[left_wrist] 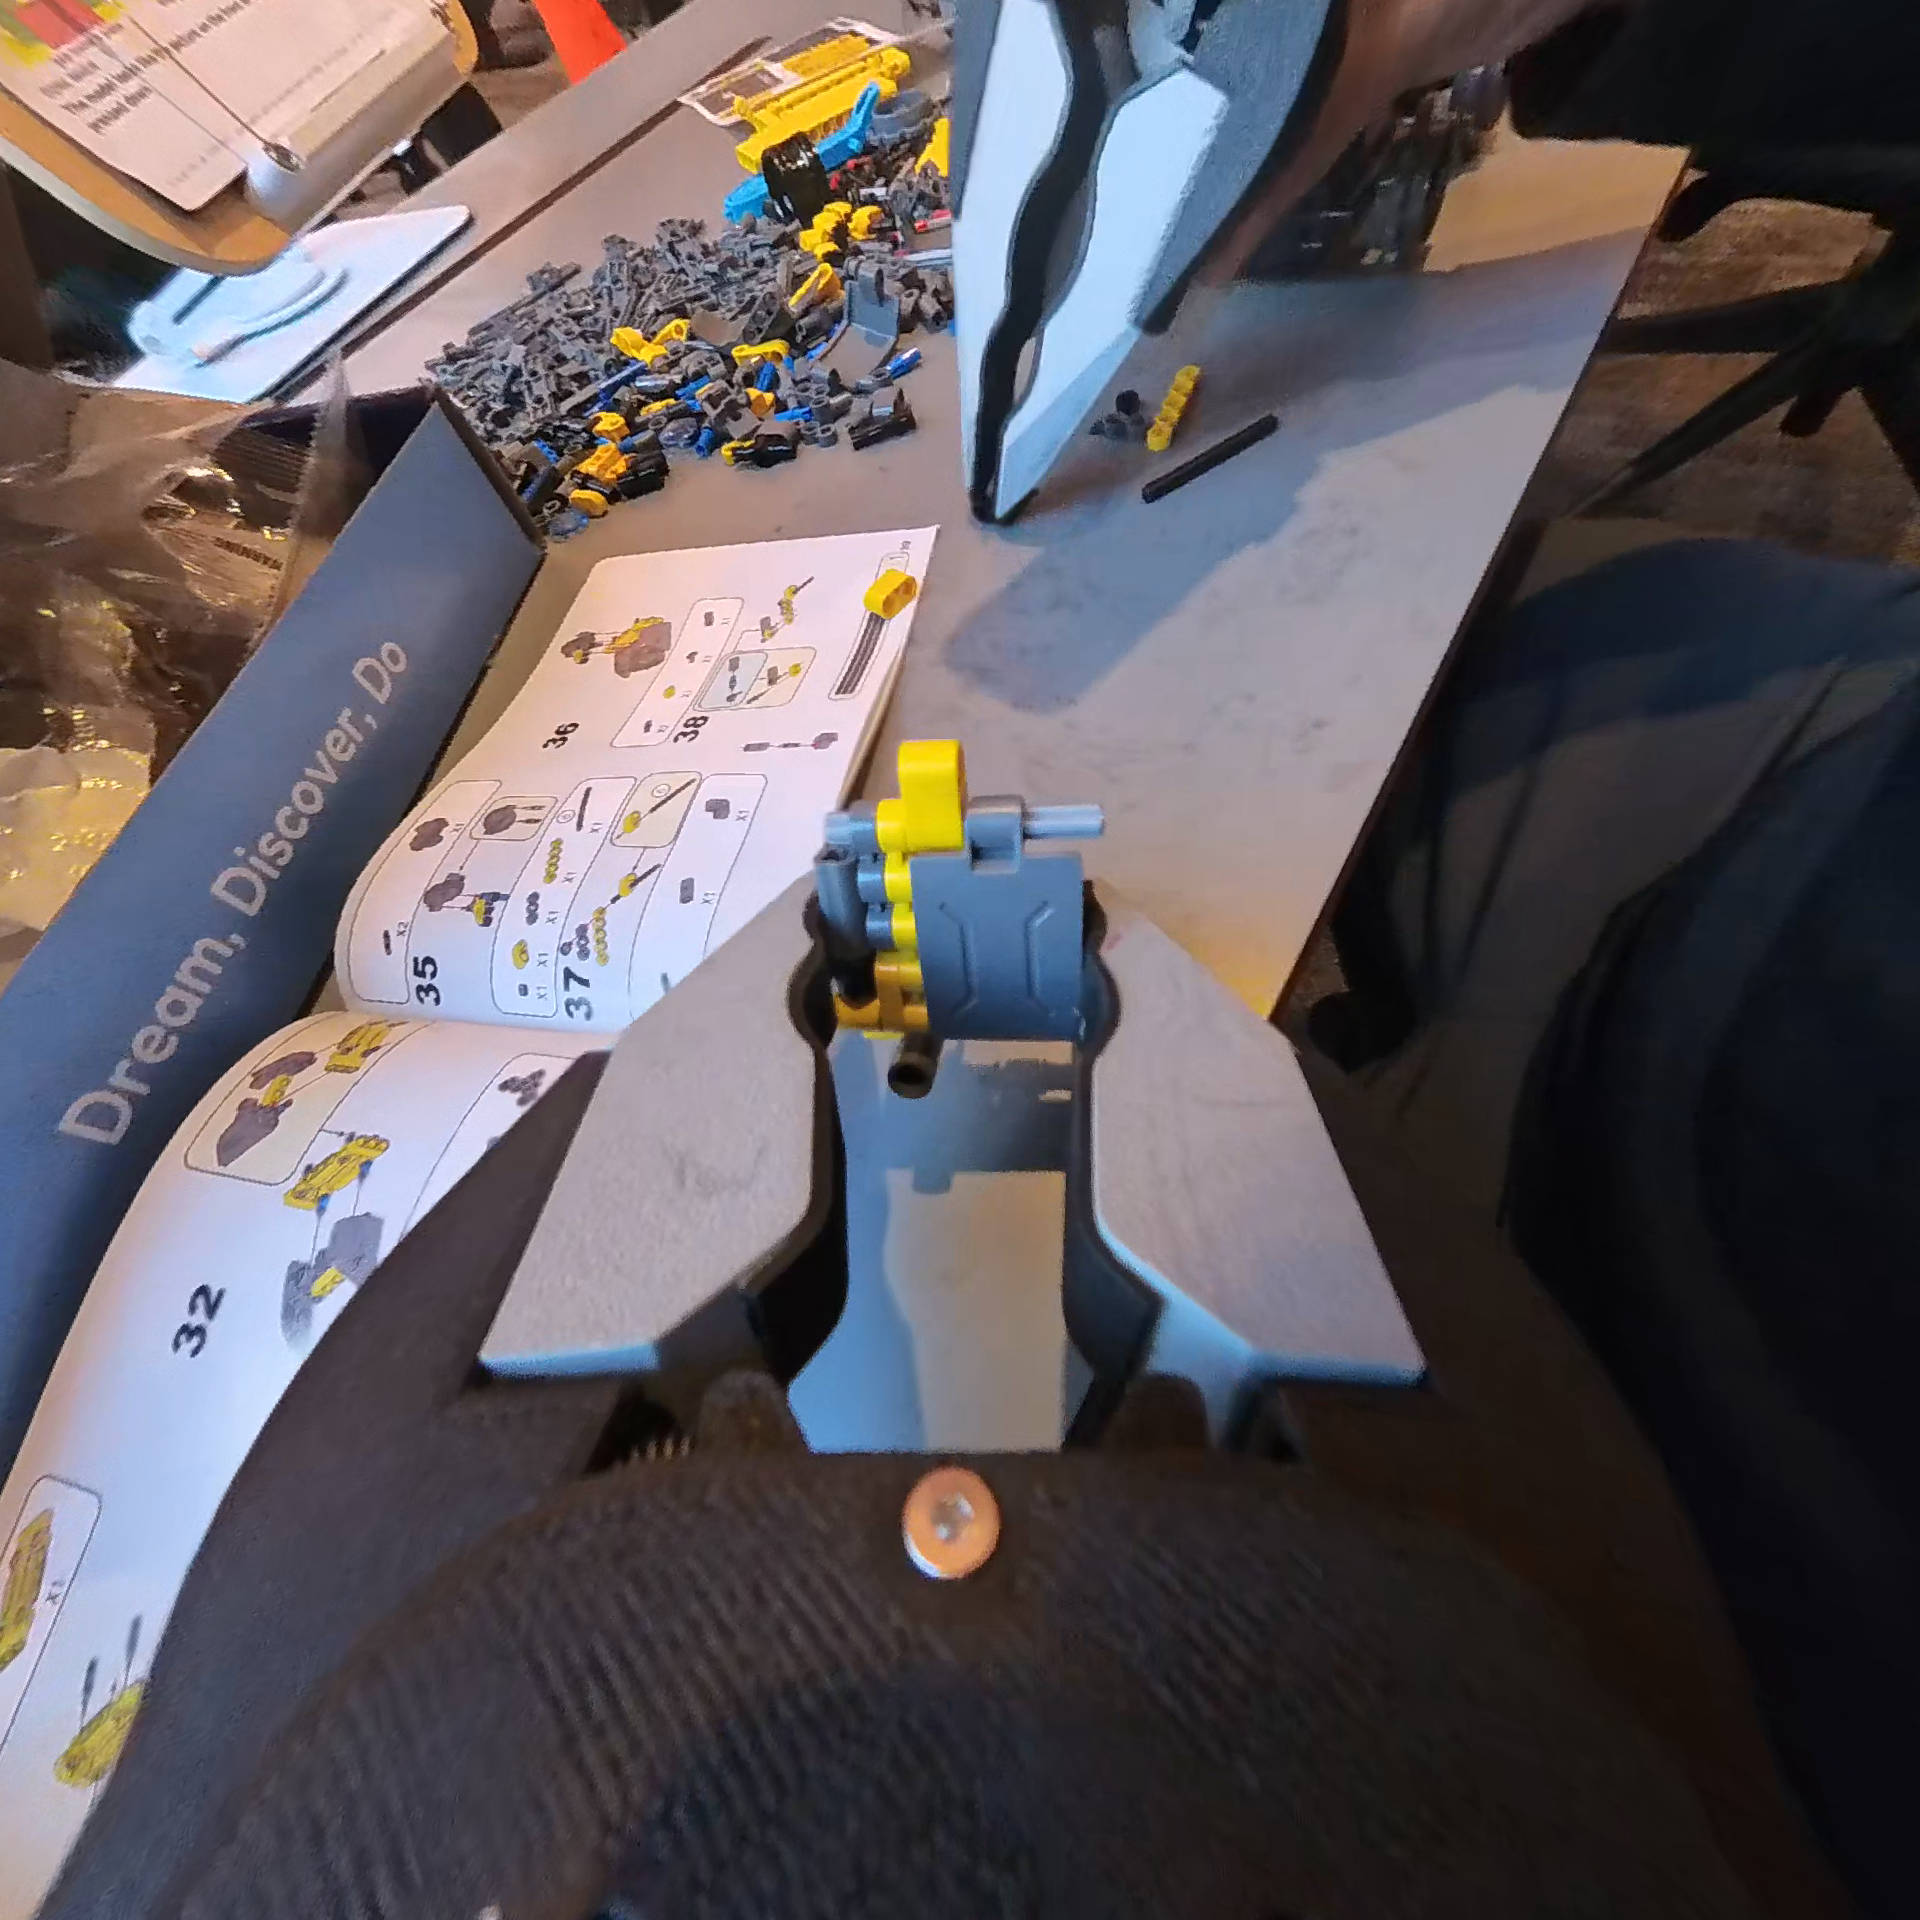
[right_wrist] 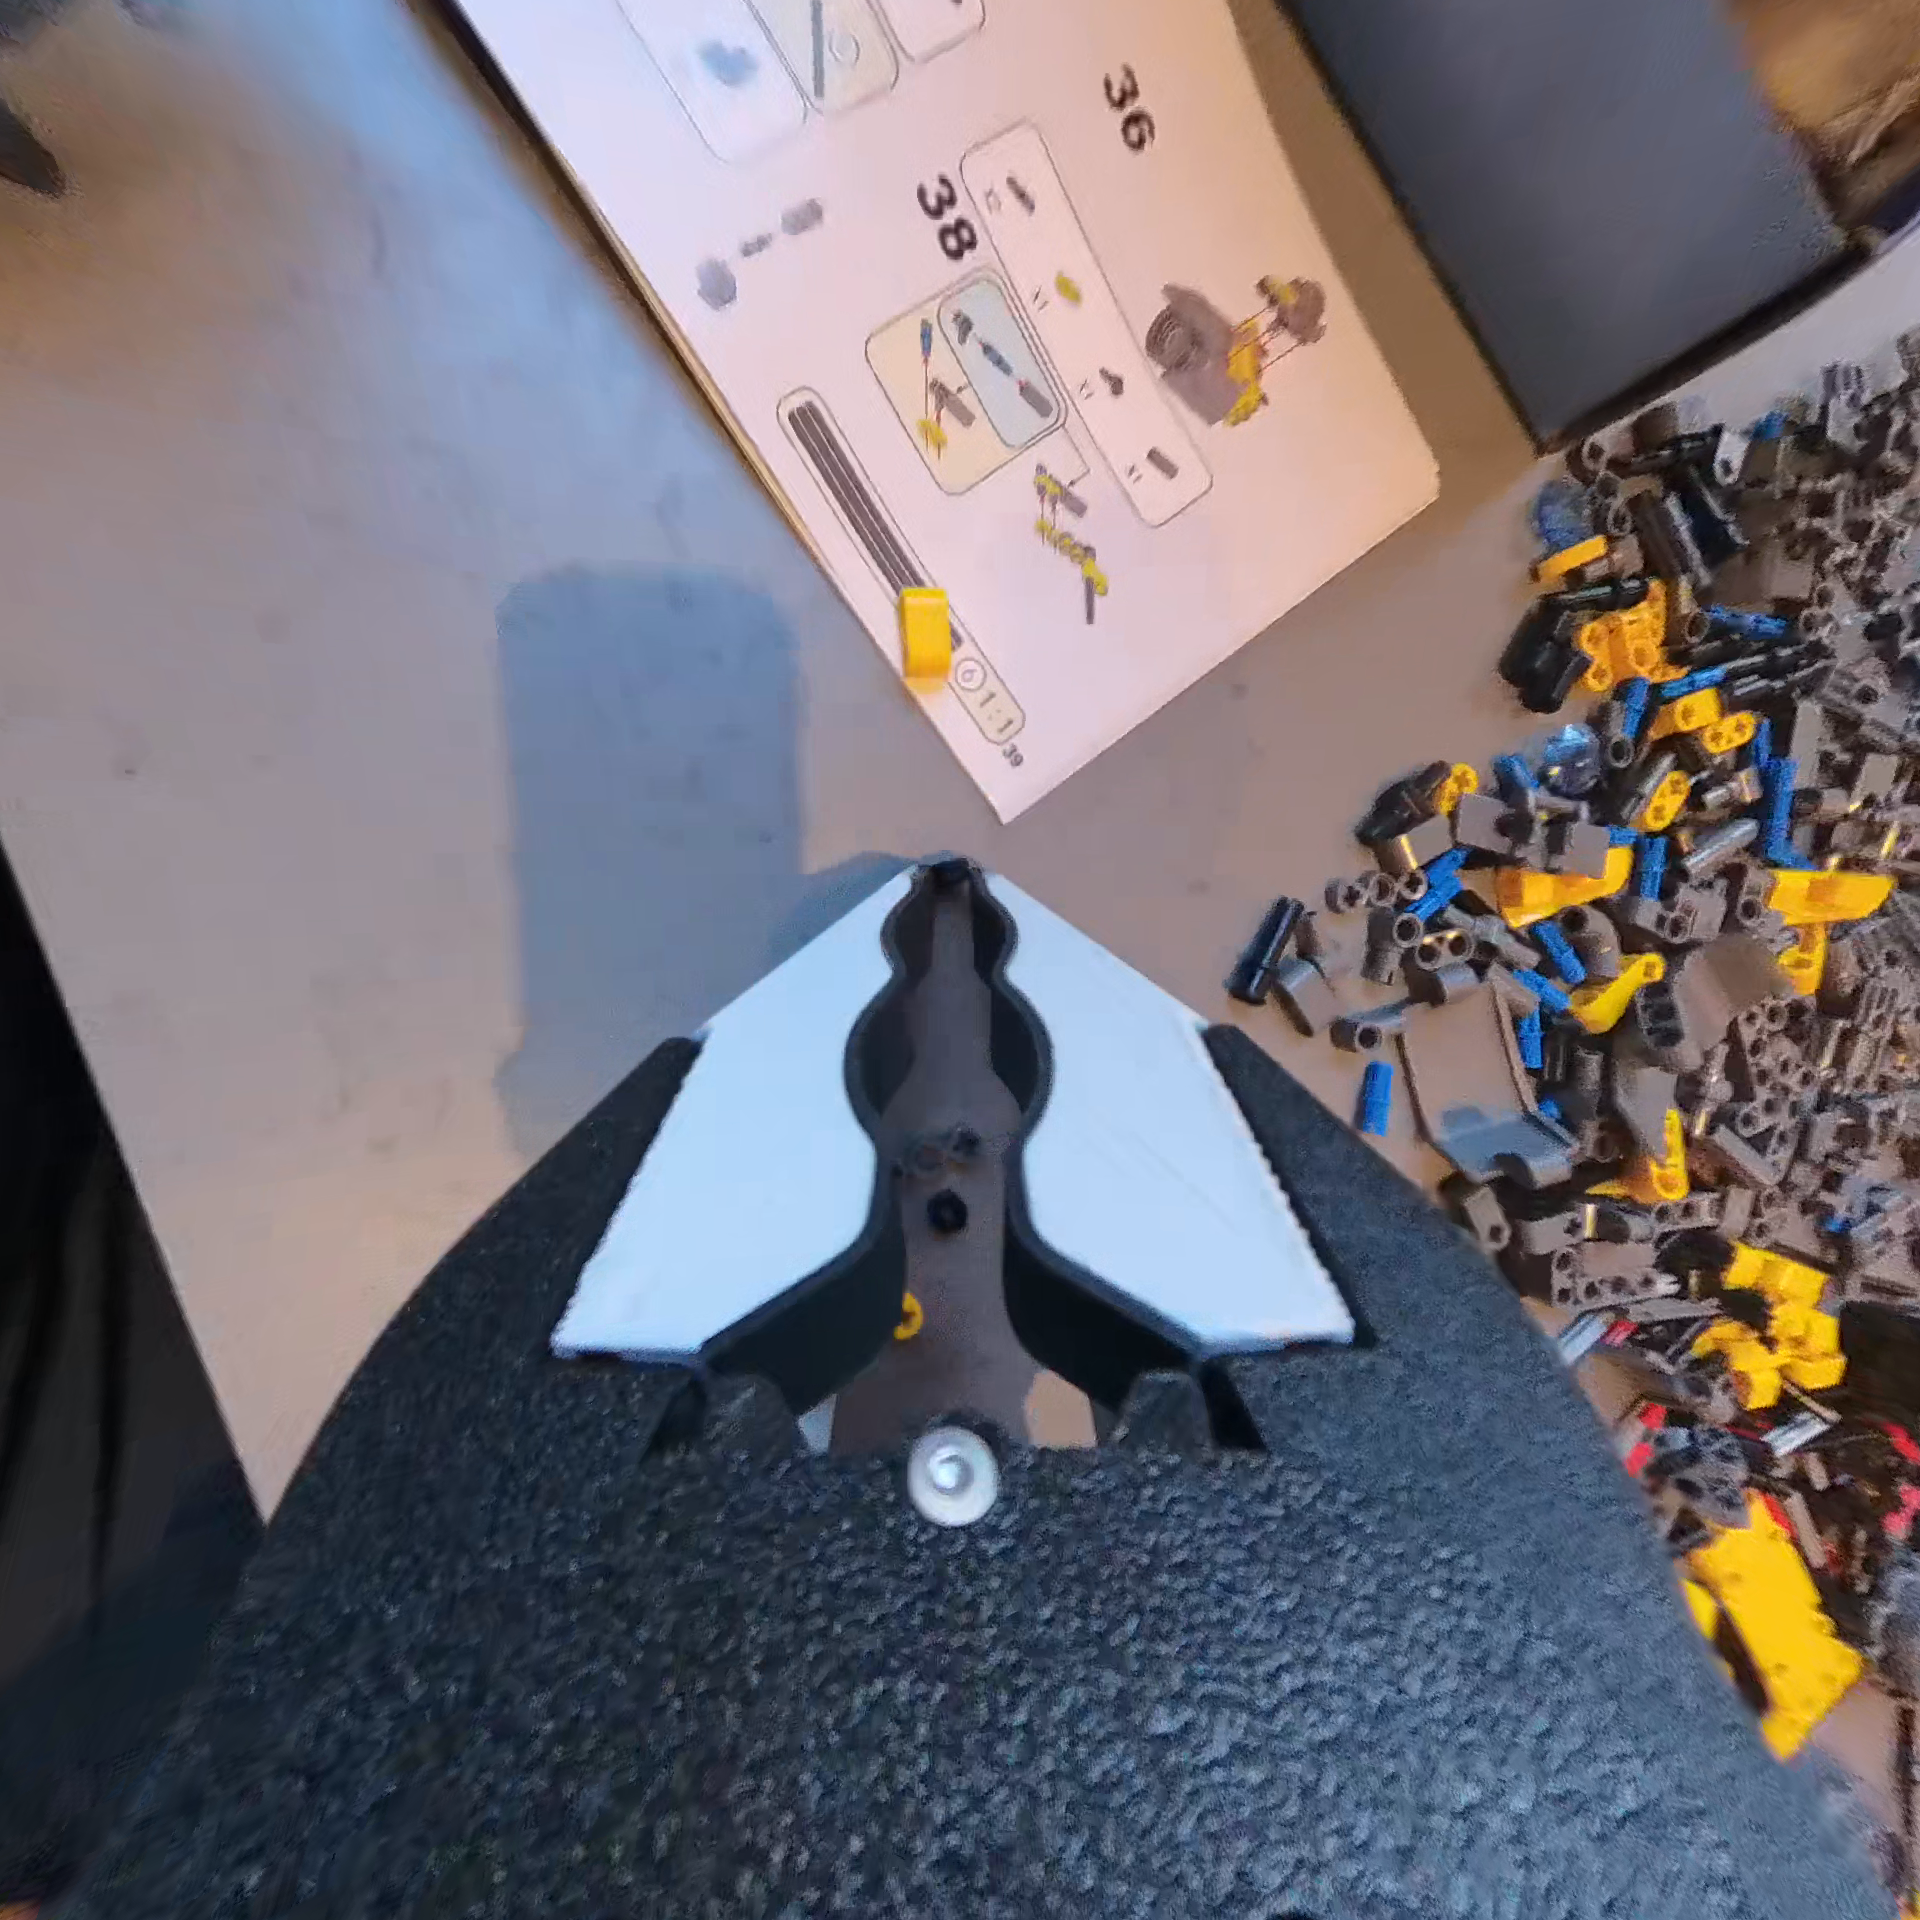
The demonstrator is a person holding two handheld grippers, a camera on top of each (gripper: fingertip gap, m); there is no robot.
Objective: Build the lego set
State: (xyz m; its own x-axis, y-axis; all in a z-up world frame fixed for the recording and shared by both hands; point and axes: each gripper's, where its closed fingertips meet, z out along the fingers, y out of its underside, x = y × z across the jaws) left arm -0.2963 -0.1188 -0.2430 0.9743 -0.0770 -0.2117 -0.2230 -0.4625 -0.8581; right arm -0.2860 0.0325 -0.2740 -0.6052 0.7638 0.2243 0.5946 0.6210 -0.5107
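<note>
Clamping grey-yellow assembly (left_wrist: 951, 904), left hand-held gripper (left_wrist: 951, 966)

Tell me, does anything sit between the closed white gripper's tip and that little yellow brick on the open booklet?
Nothing visible does. From the right gripper to the yellow brick lies only bare grey table and the corner of the instruction booklet; the pile of loose parts sits off to the side.

The left gripper (left_wrist: 951, 971) is clamping a small grey and yellow brick assembly (left_wrist: 961, 904), which is standing upright above the grey table (left_wrist: 1195, 665), a grey pin sticking out toward 3 o'clock. The right gripper (right_wrist: 948, 871) is pointing down with its tips pressed together on a tiny dark piece at the table. A loose yellow brick (right_wrist: 923, 638) is lying at its 12 o'clock, on the open instruction booklet (right_wrist: 1195, 582), and a heap of bricks (right_wrist: 1683, 935) is lying at its 3 o'clock.
</note>
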